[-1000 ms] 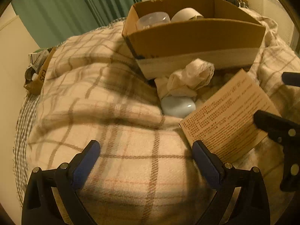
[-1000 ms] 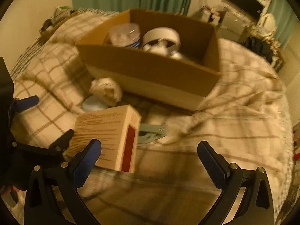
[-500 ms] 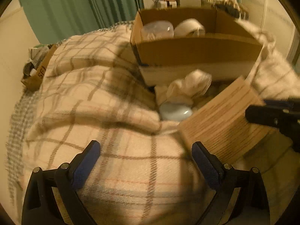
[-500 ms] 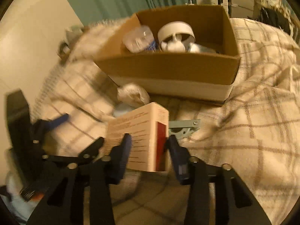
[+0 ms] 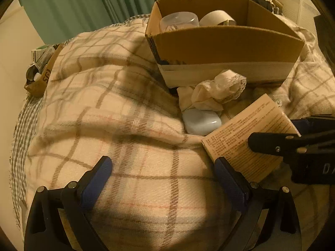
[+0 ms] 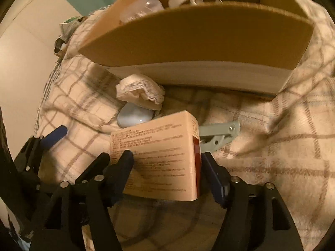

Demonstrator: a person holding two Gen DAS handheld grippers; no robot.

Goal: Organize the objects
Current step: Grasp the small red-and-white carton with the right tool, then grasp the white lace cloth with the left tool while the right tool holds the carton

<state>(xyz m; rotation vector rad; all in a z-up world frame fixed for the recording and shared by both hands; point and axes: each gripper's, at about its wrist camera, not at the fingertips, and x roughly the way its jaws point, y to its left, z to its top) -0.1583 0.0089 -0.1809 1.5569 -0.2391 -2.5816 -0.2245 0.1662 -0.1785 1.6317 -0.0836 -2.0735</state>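
My right gripper (image 6: 166, 167) is shut on a tan printed carton (image 6: 163, 156) with a red side and holds it in front of the open cardboard box (image 6: 199, 39). The carton (image 5: 247, 140) and the right gripper (image 5: 293, 146) also show at the right of the left wrist view. My left gripper (image 5: 163, 179) is open and empty over the plaid blanket (image 5: 104, 115). A crumpled lace cloth (image 5: 217, 90), a pale blue rounded case (image 5: 201, 121) and a grey clip (image 6: 219, 133) lie before the box (image 5: 226, 44).
The box holds a clear plastic container (image 5: 178, 21) and a white round object (image 5: 217, 17). A small open box of clutter (image 5: 39, 69) sits at the bed's left edge by the wall. Green curtains (image 5: 83, 6) hang behind.
My right gripper closed on the carton and lifted it toward the box. The left gripper stayed open and hardly moved.
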